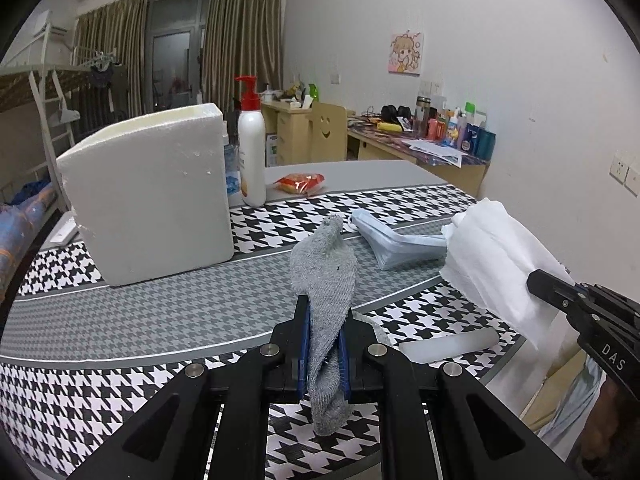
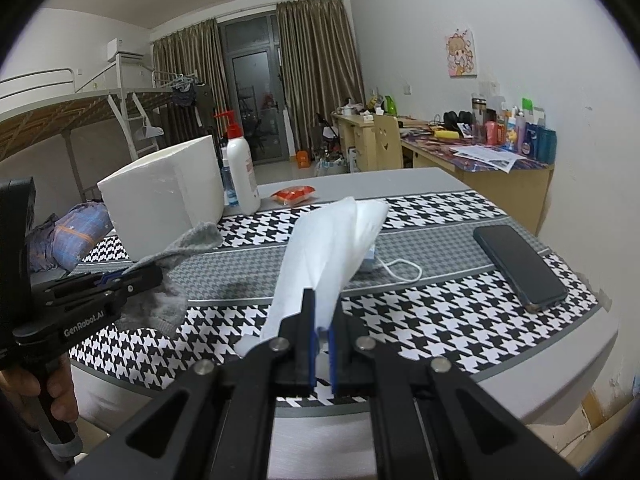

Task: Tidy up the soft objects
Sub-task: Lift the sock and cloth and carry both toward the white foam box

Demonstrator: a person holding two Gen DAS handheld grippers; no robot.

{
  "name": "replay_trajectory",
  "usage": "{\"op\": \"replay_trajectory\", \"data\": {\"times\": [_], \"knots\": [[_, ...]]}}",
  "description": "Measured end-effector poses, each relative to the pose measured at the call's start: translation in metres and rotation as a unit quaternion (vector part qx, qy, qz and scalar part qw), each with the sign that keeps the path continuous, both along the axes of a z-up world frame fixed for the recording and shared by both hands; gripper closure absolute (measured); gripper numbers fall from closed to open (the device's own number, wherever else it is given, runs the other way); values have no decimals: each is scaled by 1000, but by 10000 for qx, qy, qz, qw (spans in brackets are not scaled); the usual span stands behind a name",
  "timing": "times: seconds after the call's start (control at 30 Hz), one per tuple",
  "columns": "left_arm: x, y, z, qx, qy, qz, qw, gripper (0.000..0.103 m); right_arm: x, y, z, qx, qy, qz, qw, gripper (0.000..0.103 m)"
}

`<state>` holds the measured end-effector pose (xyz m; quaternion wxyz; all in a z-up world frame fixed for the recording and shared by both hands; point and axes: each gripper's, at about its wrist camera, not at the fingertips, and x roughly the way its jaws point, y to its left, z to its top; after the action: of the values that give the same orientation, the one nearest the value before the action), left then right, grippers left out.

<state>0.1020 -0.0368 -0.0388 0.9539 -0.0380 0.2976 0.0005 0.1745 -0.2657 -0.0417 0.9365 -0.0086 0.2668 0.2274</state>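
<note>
Both tongs clamped: left tongs (image 1: 324, 344) on grey sock (image 1: 326, 276), right tongs (image 2: 323, 334) on white tissue (image 2: 320, 248).

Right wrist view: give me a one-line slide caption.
Right gripper pinches a white paper tissue above the houndstooth table mat; left gripper holds a grey knitted sock.

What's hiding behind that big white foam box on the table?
Behind the foam box stand a white pump bottle with a red top and a smaller clear bottle with a blue label, half covered by the box's edge. Anything lower or further behind is hidden.
</note>
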Motion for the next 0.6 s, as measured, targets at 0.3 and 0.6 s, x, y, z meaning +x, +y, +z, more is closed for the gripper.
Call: {"op": "replay_trajectory", "data": {"times": [0.3,0.6], "knots": [[-7,1,8,-48,-112,-163,9998,90,-3,7,6,3,-96,59,9999,96],[-9,9,21,-13,-188,-121,9997,90,1,16,18,67,-185,98,9998,96]]}}
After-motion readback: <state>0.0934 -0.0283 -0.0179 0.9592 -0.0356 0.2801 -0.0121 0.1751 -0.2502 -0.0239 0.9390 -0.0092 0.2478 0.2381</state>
